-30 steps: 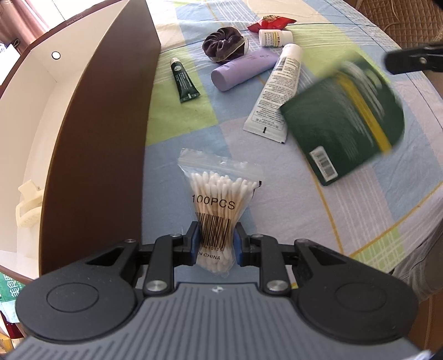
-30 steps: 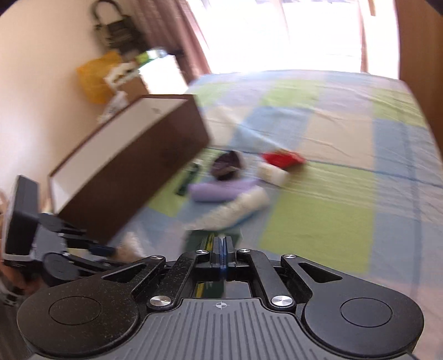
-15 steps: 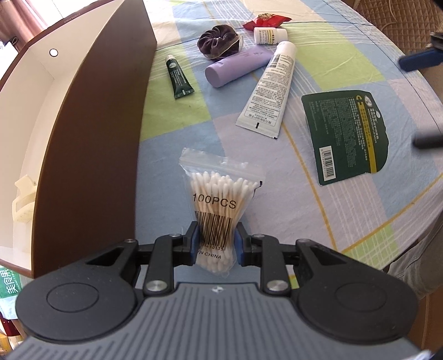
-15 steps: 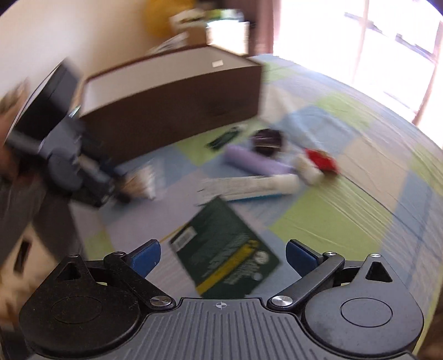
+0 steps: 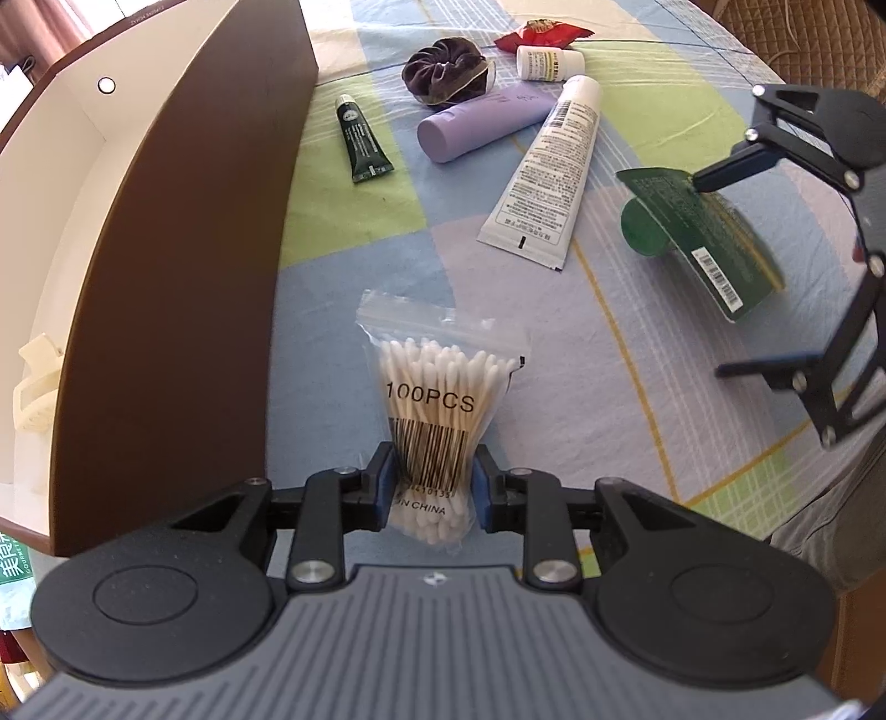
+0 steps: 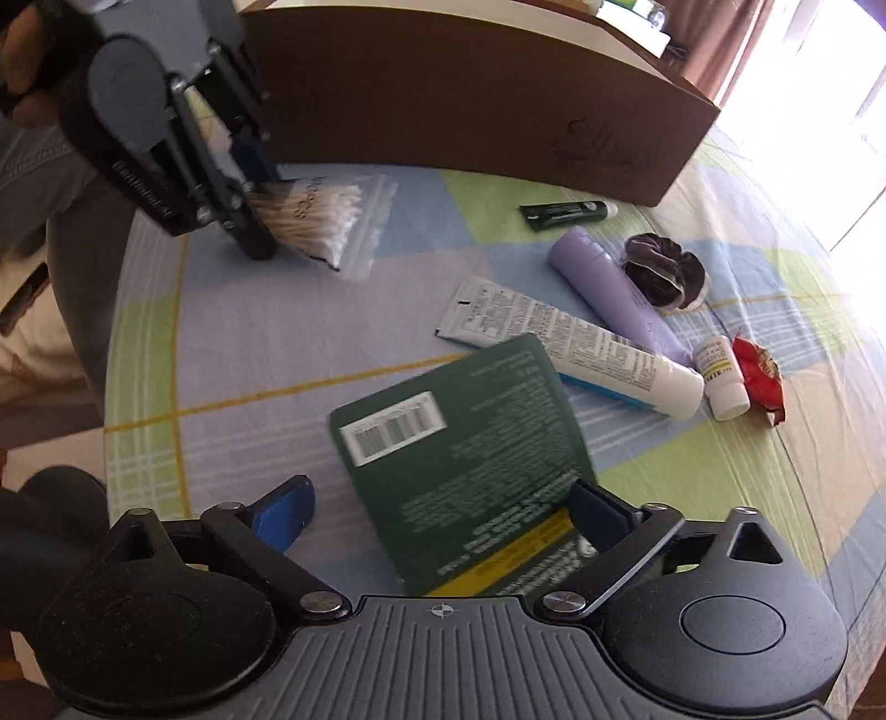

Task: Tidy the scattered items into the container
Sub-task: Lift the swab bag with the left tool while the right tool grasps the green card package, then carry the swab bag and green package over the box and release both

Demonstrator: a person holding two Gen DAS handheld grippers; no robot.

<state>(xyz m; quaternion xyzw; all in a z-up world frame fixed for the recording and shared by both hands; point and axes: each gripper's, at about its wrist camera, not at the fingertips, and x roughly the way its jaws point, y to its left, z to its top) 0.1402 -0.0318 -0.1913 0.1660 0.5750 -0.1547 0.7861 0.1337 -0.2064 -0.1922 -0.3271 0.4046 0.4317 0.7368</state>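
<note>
Brown box [image 5: 183, 310] w/ items loose beside it on checked cloth [image 5: 354, 221].
Left gripper [image 5: 431, 487] clamps cotton-swab bag [image 5: 437, 399] just beside box wall; right gripper [image 6: 437, 507] jaws wide, green packet [image 6: 465, 459] between them, one corner lifted.

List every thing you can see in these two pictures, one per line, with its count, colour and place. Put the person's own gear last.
box: 1, brown outside, white inside, left side of the table
hair clip: 1, cream, inside the box
cotton swab bag: 1, clear, beside the box
small tube: 1, dark green, near the box
bottle: 1, lilac, mid-table
large tube: 1, white, beside the bottle
scrunchie: 1, dark purple, far end
pill bottle: 1, white, far end
wrapper: 1, red, far end
packet: 1, dark green, tilted at the near edge
left gripper: shut on the cotton swab bag
right gripper: fingers open around the packet
</note>
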